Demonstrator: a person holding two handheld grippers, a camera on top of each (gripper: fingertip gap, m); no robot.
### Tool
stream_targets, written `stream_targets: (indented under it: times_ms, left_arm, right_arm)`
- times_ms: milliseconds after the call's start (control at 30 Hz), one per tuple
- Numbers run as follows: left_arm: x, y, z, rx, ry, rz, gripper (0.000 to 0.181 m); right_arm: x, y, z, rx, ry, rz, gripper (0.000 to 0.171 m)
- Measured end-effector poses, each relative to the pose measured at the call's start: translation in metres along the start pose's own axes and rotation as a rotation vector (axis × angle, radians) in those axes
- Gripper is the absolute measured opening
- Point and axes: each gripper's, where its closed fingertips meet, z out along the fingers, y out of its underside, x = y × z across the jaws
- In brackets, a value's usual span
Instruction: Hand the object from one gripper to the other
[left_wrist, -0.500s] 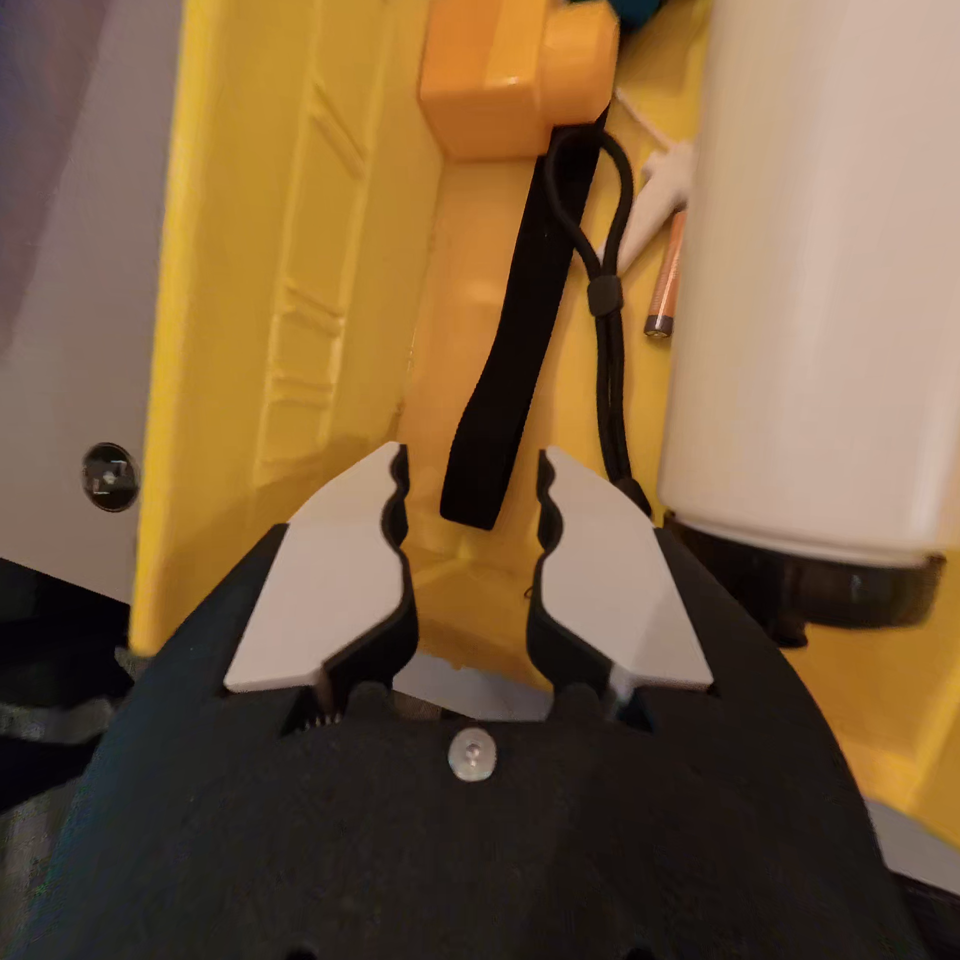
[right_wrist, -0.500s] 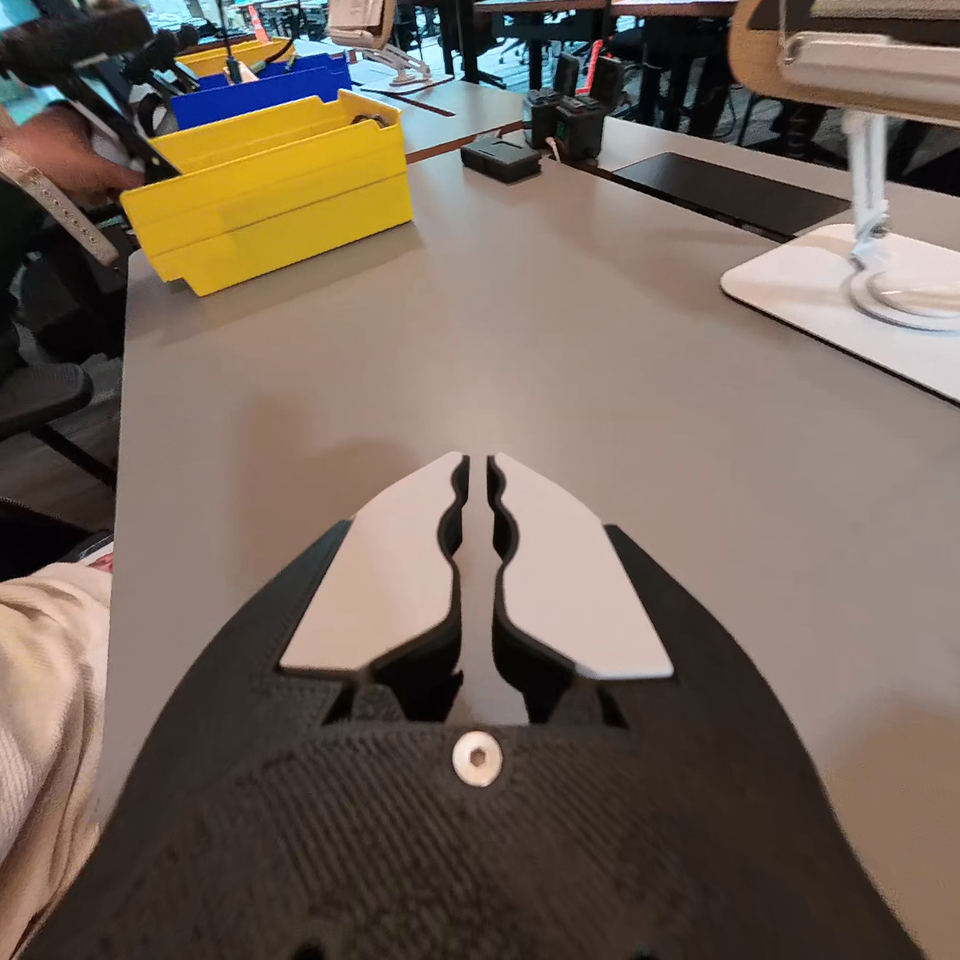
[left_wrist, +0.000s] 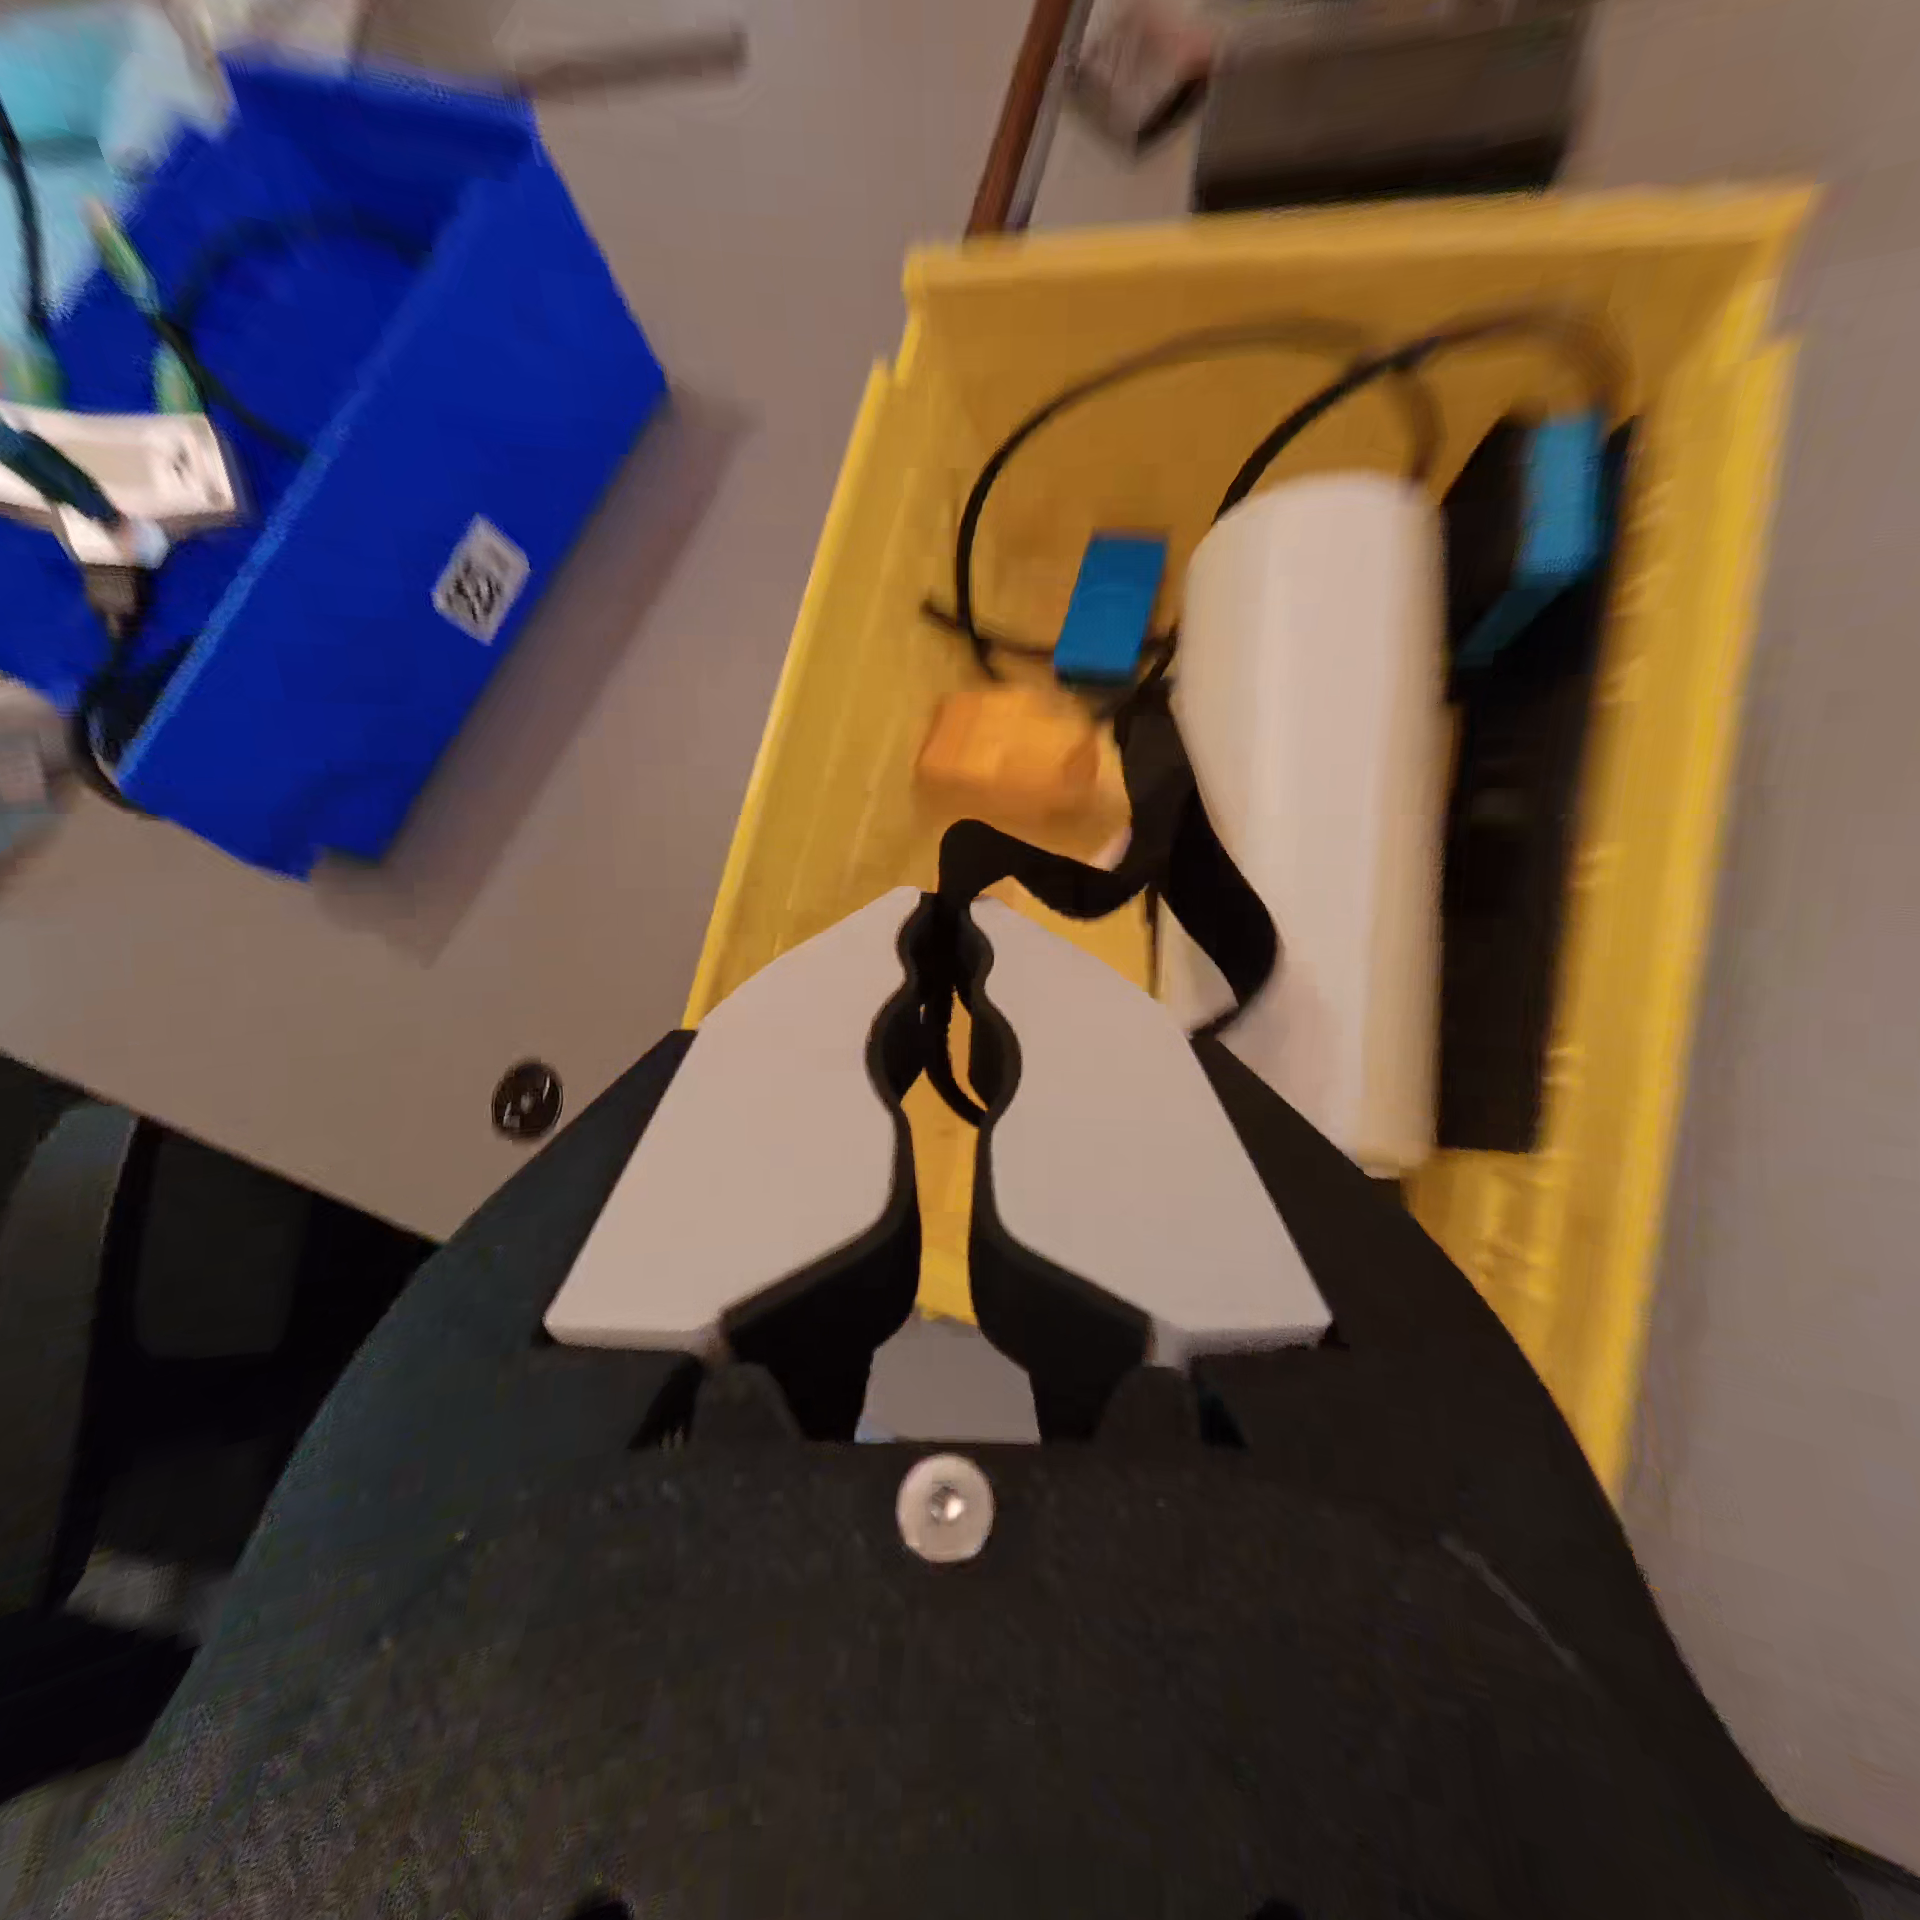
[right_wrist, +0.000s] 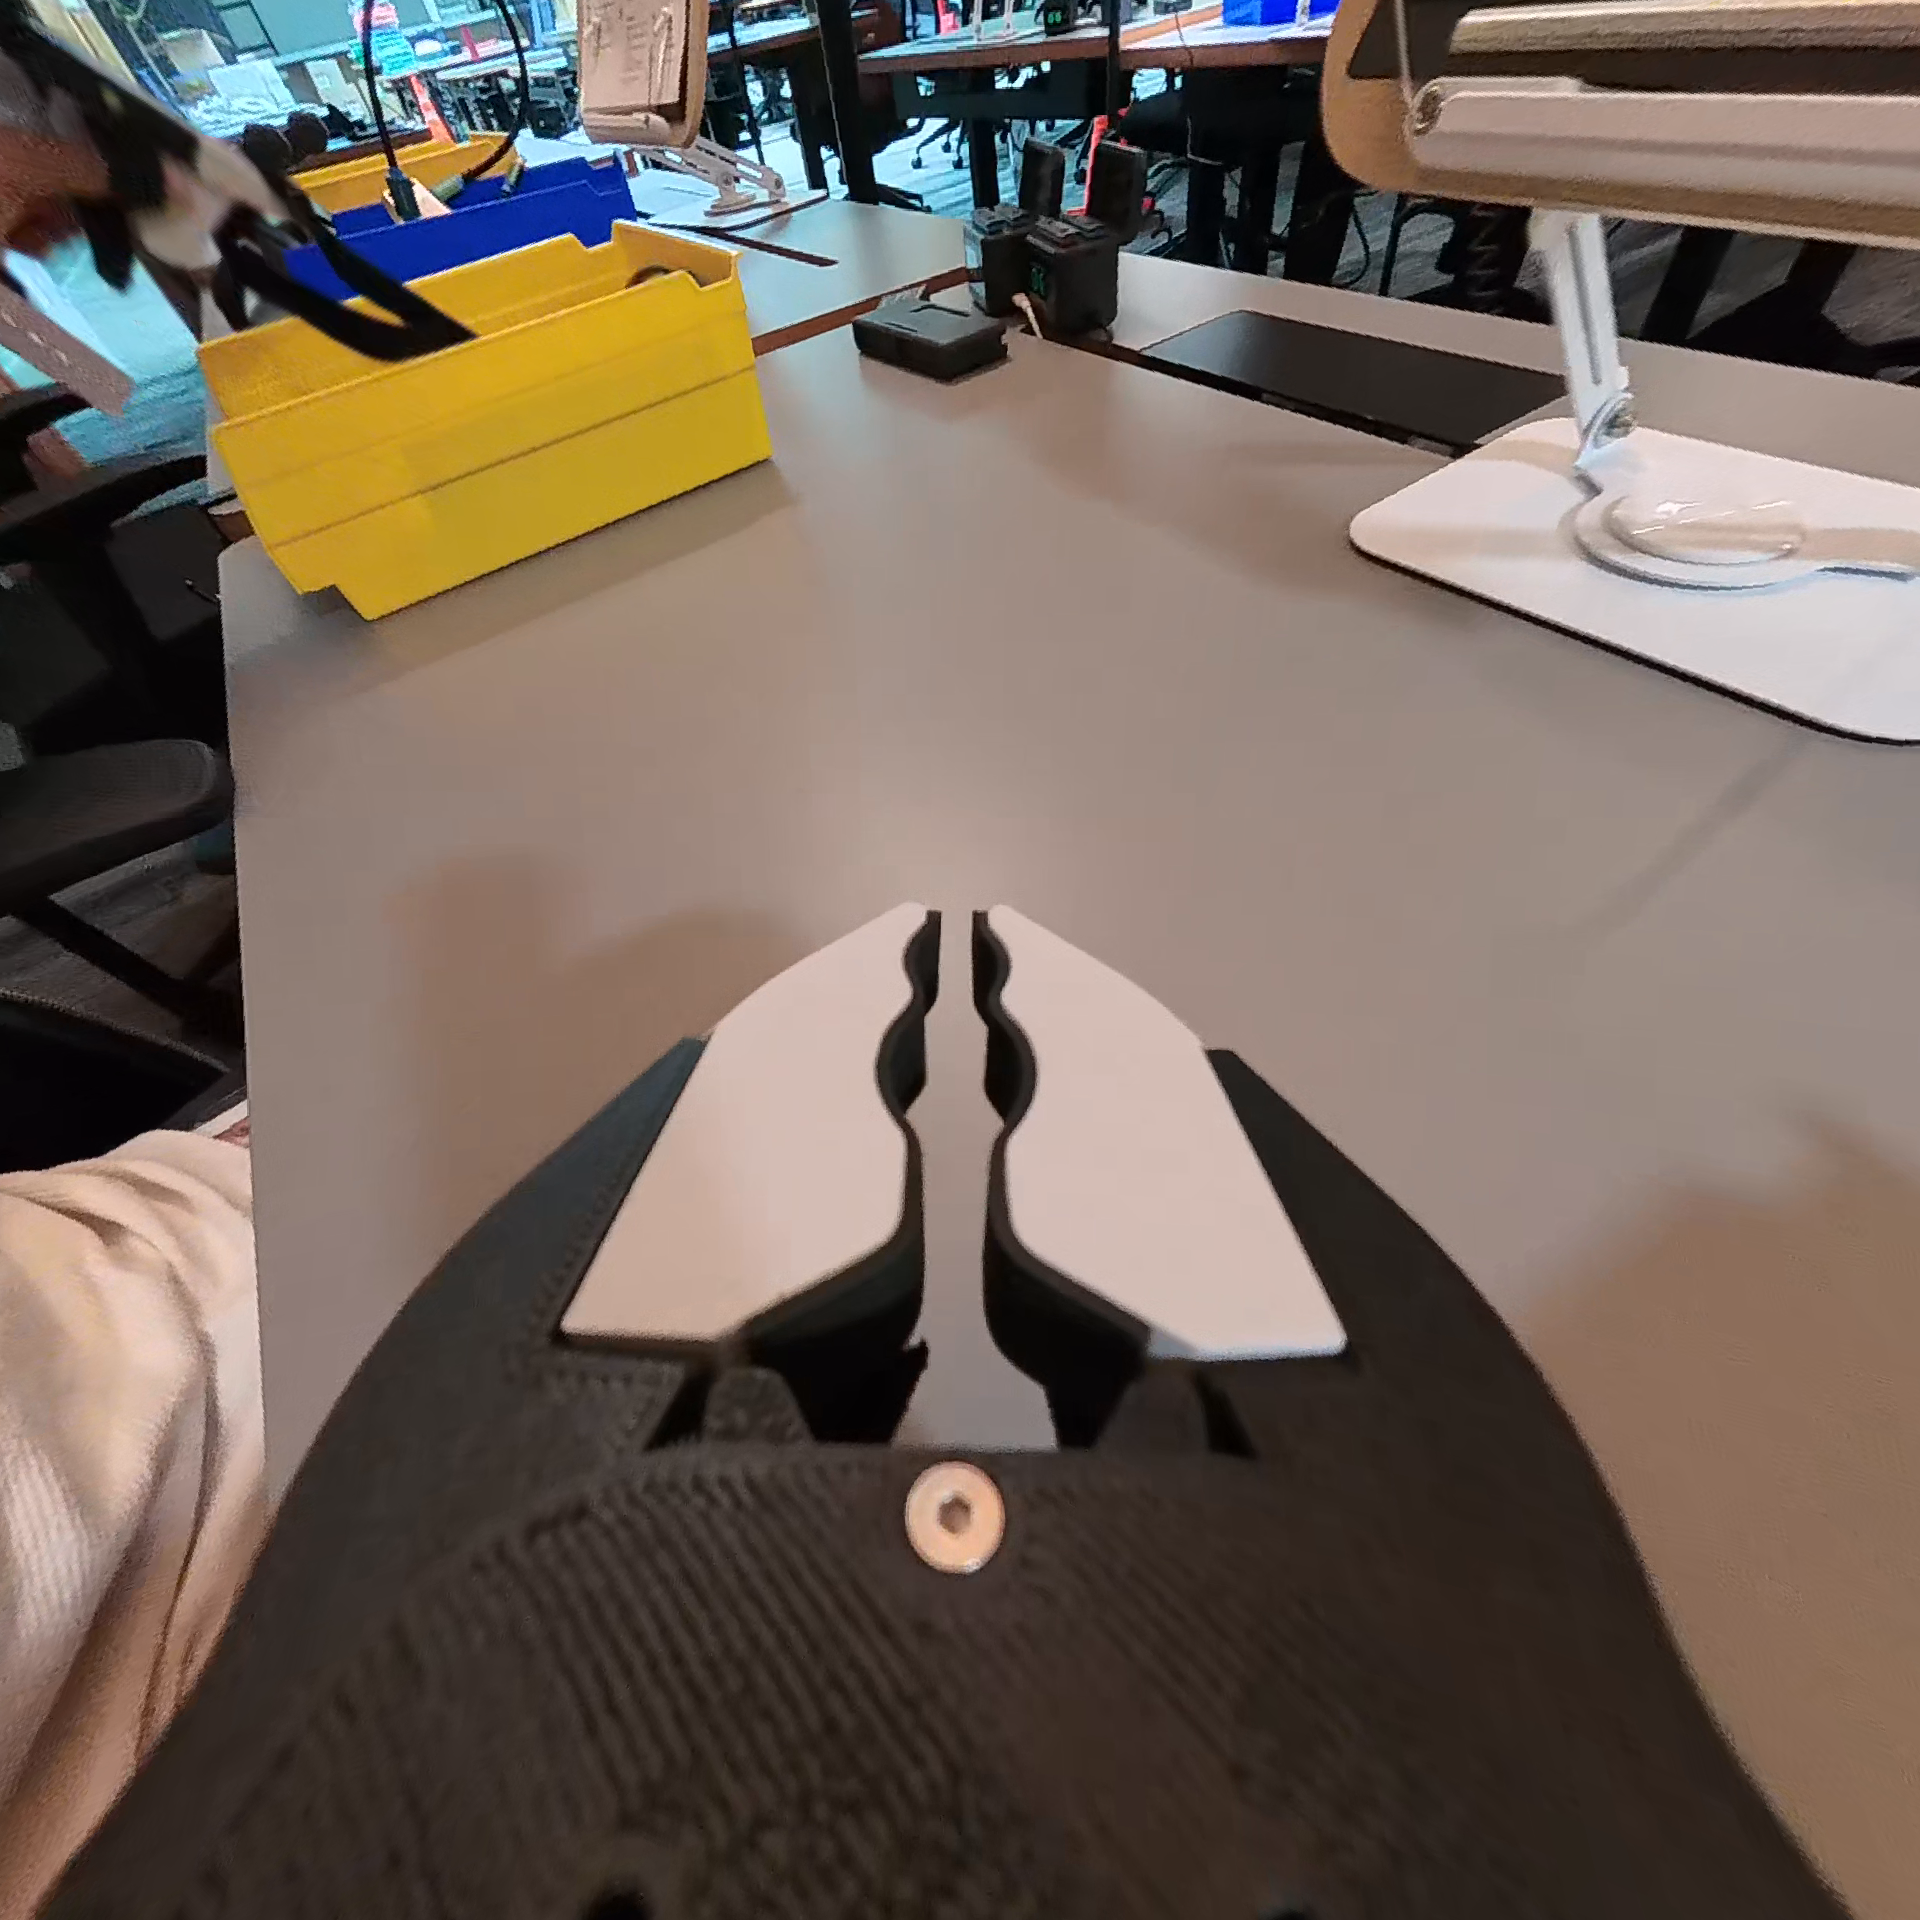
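We see a wide grey tabletop (right_wrist: 1039, 675) under everything. On it, a yellow plastic bin (left_wrist: 1507, 1195) sits at the far left corner in the right wrist view (right_wrist: 499, 457), with a blue plastic bin (left_wrist: 343, 623) just beside it. A white monitor stand base (right_wrist: 1662, 582) sits on the right side of the table, well apart from the bins.

Inside the yellow bin lies a white cylindrical bottle (left_wrist: 1320, 831) on its side, with a long black flat block (left_wrist: 1507, 831) against its right. Left of the bottle we see an orange plastic block (left_wrist: 1003, 758) and a small blue rectangular piece (left_wrist: 1112, 603); a second blue piece (left_wrist: 1548, 530) rests on the black block. Thin black cables (left_wrist: 1039, 436) loop at the far end of the bin.

The left gripper (left_wrist: 943, 914), above the near end of the yellow bin, has its jaws pinched together on a black fabric strap (left_wrist: 1039, 873). The strap runs from the fingertips toward the orange block and the bottle; this view is blurred, so we cannot tell what it is fixed to. In the right wrist view the strap (right_wrist: 353, 312) stretches taut from the left gripper down into the bin.

The right gripper (right_wrist: 956, 920) sits low over bare table, well apart from the bin, its jaws nearly together with a thin gap, holding nothing. A cream sleeve (right_wrist: 104, 1455) shows at lower left.
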Motion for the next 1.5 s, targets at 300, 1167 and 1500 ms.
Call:
stream_targets:
  times_ms: [300,1167,1500]
  left_arm:
    - [0.061,-0.079,-0.122,0.487,0.142,0.096,0.001]
    - [0.415,-0.042,-0.138,0.477,1.283,0.208,0.002]
    - [0.424,-0.036,-0.149,0.408,1.347,0.147,0.002]
  right_arm:
    - [-0.017,-0.008,0.016,0.001,-0.062,-0.049,0.007]
    - [-0.082,-0.036,0.015,0.172,-0.063,-0.457,0.056]
    - [-0.06,-0.003,0.033,-0.143,0.221,-0.831,0.031]
